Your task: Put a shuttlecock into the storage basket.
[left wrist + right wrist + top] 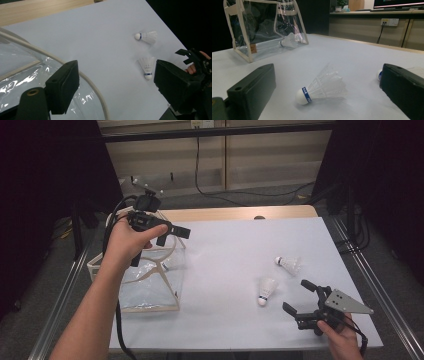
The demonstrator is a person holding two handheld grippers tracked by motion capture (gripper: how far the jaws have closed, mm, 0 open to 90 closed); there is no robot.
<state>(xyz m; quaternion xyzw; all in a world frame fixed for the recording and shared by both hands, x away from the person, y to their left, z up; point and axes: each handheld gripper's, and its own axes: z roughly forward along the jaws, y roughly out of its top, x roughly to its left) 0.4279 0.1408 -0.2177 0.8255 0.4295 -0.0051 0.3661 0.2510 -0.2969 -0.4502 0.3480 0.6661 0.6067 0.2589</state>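
The person's forearms were bare, with no sleeves in sight. Each hand carried a black two-jaw tool: the left gripper [172, 234] had a boxy camera block on top and a thick black cable looping down, and the right gripper [298, 296] bore a grey three-cornered plate dotted with small holes. Blocky matte fingers [65, 83] showed round screw recesses.

White-topped table [235, 320], clear bag [150, 290], two shuttlecocks [266, 290] [289, 265] lying loose

Open fingers [62, 90] frame two shuttlecocks [147, 67] beside the clear bag [22, 72].
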